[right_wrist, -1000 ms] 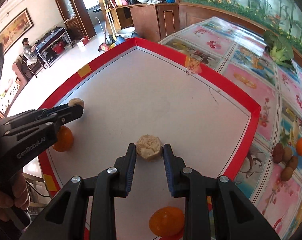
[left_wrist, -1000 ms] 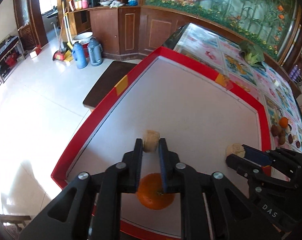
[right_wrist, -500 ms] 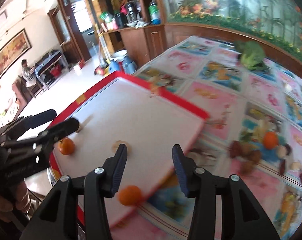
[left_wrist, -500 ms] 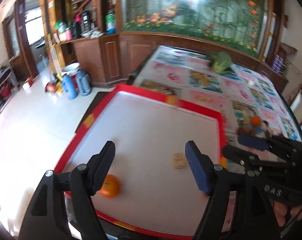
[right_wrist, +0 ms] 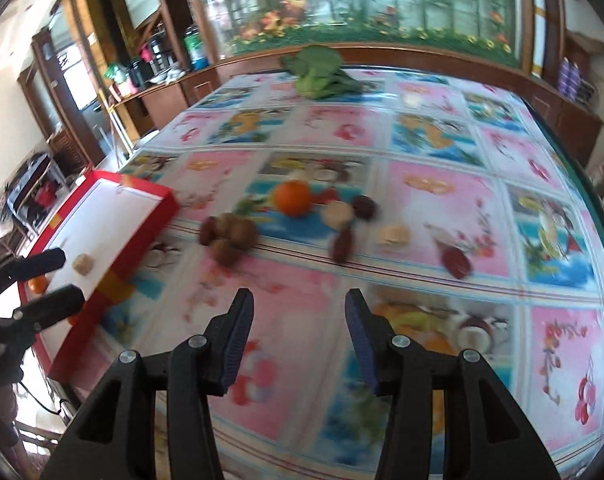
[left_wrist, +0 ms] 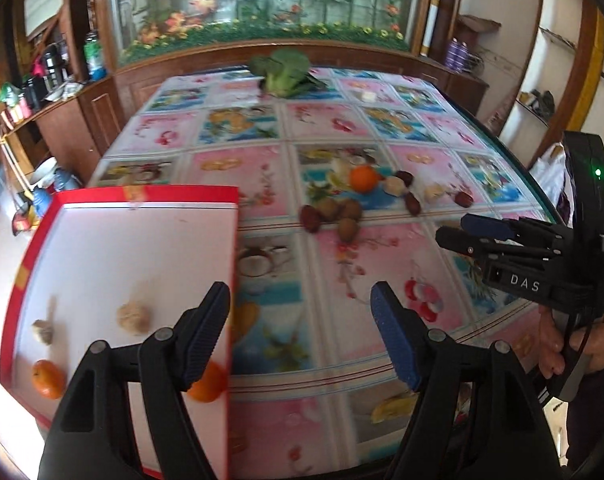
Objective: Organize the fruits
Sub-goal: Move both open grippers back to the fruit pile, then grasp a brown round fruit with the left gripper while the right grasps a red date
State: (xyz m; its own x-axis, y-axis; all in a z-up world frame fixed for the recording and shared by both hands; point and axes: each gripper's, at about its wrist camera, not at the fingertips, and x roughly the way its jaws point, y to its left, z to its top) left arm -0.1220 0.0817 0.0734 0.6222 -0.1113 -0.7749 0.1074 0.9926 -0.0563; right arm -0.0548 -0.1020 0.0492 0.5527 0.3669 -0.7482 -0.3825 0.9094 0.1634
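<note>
A red-rimmed white tray (left_wrist: 142,196) lies at the table's left and holds two beige pieces (left_wrist: 133,318) and two oranges (left_wrist: 46,378). A loose pile lies on the patterned cloth: an orange (left_wrist: 363,178), brown fruits (left_wrist: 347,228), dark red dates (left_wrist: 413,203) and beige pieces (left_wrist: 395,187). The pile also shows in the right wrist view (right_wrist: 292,198). My left gripper (left_wrist: 302,336) is open and empty, above the tray's right edge. My right gripper (right_wrist: 298,340) is open and empty, in front of the pile.
A green leafy vegetable (left_wrist: 286,72) lies at the table's far side. A wooden cabinet (left_wrist: 102,116) with bottles stands behind on the left. The tray (right_wrist: 114,216) overhangs the table's left edge. The right gripper shows in the left wrist view (left_wrist: 477,236).
Both grippers let go of their beige pieces on the tray, opened and swung right toward the loose fruit pile.
</note>
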